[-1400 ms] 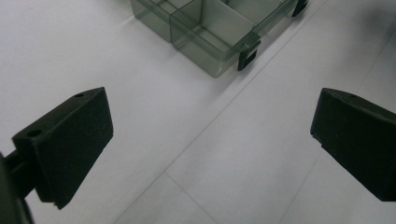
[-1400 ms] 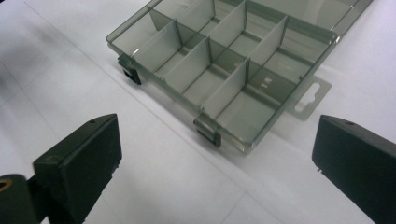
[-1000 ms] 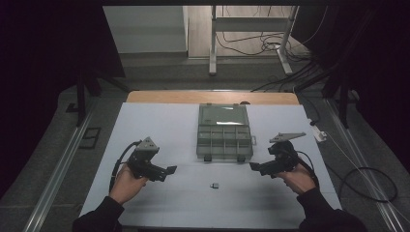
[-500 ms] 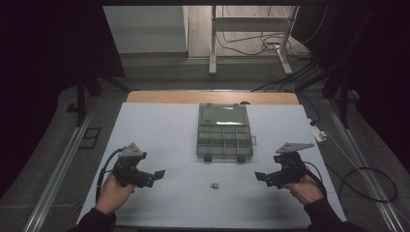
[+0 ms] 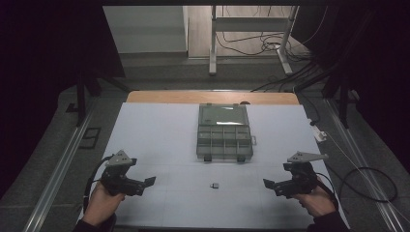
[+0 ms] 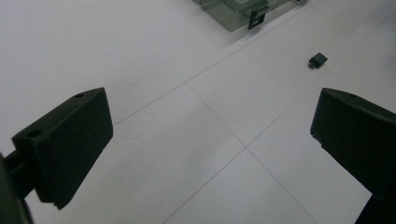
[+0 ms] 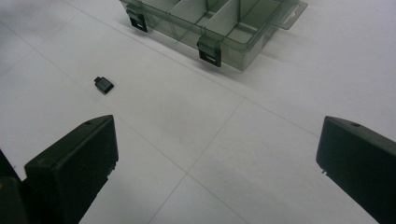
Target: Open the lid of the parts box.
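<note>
A clear plastic compartment box (image 5: pixel 224 133) with its lid folded back lies at the middle of the white table (image 5: pixel 159 140); its front wall and black latches show in the right gripper view (image 7: pixel 219 32), and one corner (image 6: pixel 233 11) in the left gripper view. A small black part (image 5: pixel 214 185) lies on the table in front of the box, also seen from both grippers (image 6: pixel 317 59) (image 7: pixel 103 84). My left gripper (image 5: pixel 149 182) is held open near the front left edge. My right gripper (image 5: pixel 269 184) is held open at the front right. Both hold nothing.
A small white object (image 5: pixel 319 133) with a cable lies at the table's right edge. A wooden strip (image 5: pixel 212 97) runs along the far edge. Metal rails flank the table, and cables lie on the floor at the back.
Both hands have drawn back toward the table's front edge and outward, away from the box. The small black part and the box have not moved.
</note>
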### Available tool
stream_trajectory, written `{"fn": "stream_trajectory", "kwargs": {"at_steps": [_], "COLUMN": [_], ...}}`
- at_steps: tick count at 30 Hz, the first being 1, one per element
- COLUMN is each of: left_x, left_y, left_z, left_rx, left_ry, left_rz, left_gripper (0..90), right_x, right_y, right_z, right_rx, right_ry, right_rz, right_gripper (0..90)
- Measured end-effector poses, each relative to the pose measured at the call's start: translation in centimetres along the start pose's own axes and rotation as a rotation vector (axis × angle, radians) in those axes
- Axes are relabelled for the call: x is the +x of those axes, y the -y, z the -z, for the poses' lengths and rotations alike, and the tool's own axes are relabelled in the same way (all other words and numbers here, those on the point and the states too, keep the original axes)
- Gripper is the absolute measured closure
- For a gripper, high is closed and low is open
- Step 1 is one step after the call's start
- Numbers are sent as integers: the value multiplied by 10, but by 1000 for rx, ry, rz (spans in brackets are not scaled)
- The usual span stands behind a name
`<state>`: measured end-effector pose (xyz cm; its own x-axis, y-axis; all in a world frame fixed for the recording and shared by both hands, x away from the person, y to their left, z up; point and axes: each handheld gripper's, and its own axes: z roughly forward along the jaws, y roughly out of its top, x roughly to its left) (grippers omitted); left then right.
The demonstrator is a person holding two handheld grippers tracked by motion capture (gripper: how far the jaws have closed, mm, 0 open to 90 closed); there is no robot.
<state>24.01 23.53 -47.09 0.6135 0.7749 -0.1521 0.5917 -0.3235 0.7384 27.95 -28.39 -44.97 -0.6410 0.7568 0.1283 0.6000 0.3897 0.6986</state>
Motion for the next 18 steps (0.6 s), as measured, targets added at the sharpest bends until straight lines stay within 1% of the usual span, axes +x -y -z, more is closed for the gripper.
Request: {"fn": "stream_trajectory", "kwargs": {"at_steps": [1, 2, 6, 8, 11, 14, 16, 18], "left_x": [0, 0, -2, -2, -2, -2, -1, -2], "left_y": [2, 2, 6, 8, 9, 11, 12, 13], "left_z": [3, 3, 13, 16, 20, 23, 26, 28], "left_rx": [-4, -4, -40, -49, -50, -49, -46, -44], "left_ry": [-4, -4, -20, -27, -40, -47, -46, -48], "left_rz": [2, 2, 19, 26, 38, 45, 51, 54], "left_gripper": [0, 0, 0, 0, 0, 0, 0, 0], "right_x": [1, 1, 4, 6, 8, 10, 12, 13], "right_y": [3, 3, 10, 12, 16, 18, 19, 20], "right_z": [3, 3, 8, 10, 12, 15, 16, 18], "right_rx": [-5, -5, -3, 1, 2, 12, 17, 5], "right_ry": [4, 4, 11, 15, 20, 18, 22, 30], "right_rz": [-5, -5, -6, -4, -6, -19, -16, -15], "right_gripper": [0, 0, 0, 0, 0, 0, 0, 0]}}
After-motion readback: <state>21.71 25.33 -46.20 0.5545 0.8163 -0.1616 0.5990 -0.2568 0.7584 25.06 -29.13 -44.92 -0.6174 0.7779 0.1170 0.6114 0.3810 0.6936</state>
